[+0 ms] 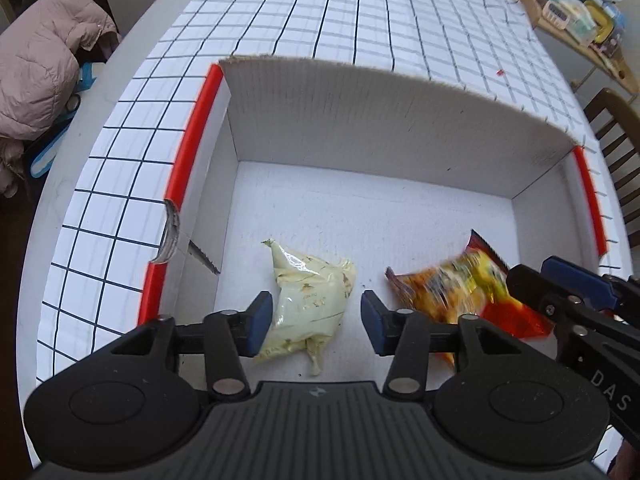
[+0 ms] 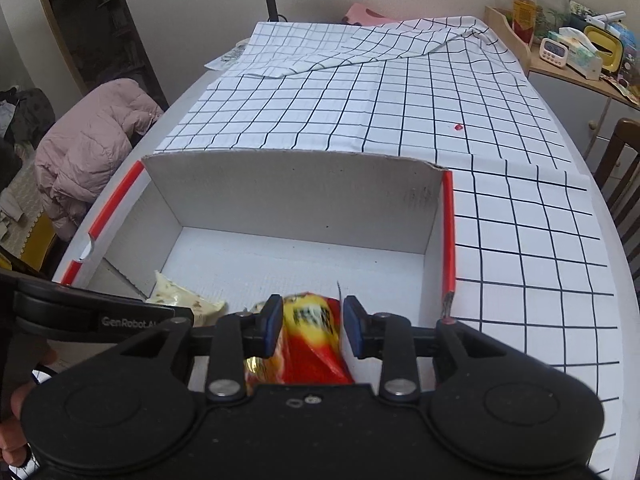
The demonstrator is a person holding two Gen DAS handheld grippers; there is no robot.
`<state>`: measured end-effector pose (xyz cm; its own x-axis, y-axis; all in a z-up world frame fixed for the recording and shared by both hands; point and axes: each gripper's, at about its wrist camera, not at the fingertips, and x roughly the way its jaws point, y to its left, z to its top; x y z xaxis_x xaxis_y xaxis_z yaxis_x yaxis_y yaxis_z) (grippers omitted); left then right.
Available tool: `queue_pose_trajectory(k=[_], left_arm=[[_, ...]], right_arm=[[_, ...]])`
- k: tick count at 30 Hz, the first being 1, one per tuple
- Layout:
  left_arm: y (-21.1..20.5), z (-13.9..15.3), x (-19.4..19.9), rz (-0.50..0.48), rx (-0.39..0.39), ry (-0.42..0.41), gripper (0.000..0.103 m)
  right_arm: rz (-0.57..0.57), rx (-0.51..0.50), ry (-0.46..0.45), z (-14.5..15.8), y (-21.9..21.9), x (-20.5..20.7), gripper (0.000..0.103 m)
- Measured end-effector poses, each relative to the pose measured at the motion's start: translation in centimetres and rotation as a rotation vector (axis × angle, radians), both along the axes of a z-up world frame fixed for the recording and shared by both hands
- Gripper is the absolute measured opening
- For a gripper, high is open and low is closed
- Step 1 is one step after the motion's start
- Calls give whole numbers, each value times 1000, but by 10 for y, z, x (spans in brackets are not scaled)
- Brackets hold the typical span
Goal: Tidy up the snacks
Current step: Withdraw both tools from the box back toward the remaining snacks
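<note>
A white cardboard box [image 1: 384, 120] with red edge strips stands on the checked tablecloth; it also shows in the right wrist view [image 2: 296, 196]. A pale yellow snack bag [image 1: 310, 304] lies on the box floor, and shows in the right wrist view [image 2: 180, 298]. My left gripper [image 1: 316, 316] is open just above it, jaws either side, not gripping. A red and yellow snack bag [image 1: 464, 292] [image 2: 312, 340] is in the box, blurred with motion. My right gripper [image 2: 310, 328] has its jaws apart around this bag without pressing it. The right gripper shows in the left wrist view [image 1: 560, 296].
The checked tablecloth [image 2: 400, 100] covers a round white table. A pink jacket [image 2: 92, 152] hangs on a chair at the left. A shelf with bottles and a timer [image 2: 560, 44] stands at the far right. A wooden chair [image 1: 616, 128] is at the right.
</note>
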<state>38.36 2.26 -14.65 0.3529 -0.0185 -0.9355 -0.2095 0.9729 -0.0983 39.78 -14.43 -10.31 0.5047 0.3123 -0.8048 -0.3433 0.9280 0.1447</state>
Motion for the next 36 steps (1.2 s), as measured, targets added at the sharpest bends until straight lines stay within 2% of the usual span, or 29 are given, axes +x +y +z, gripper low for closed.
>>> queue_pose_trajectory(k=[9, 11, 16, 23, 36], left_arm=[[-1, 33, -30, -10, -16, -73, 48], [-3, 40, -38, -20, -21, -90, 48], [-4, 59, -61, -44, -14, -133, 48], [-6, 82, -95, -67, -14, -184, 48], [-6, 109, -157, -85, -17, -268, 49]], right_arm=[[-20, 46, -43, 27, -8, -27, 39], [-22, 56, -56, 35, -10, -35, 43], [-16, 65, -104, 52, -12, -60, 63], [-7, 88, -153, 73, -14, -94, 71], [18, 127, -225, 100, -22, -156, 92]])
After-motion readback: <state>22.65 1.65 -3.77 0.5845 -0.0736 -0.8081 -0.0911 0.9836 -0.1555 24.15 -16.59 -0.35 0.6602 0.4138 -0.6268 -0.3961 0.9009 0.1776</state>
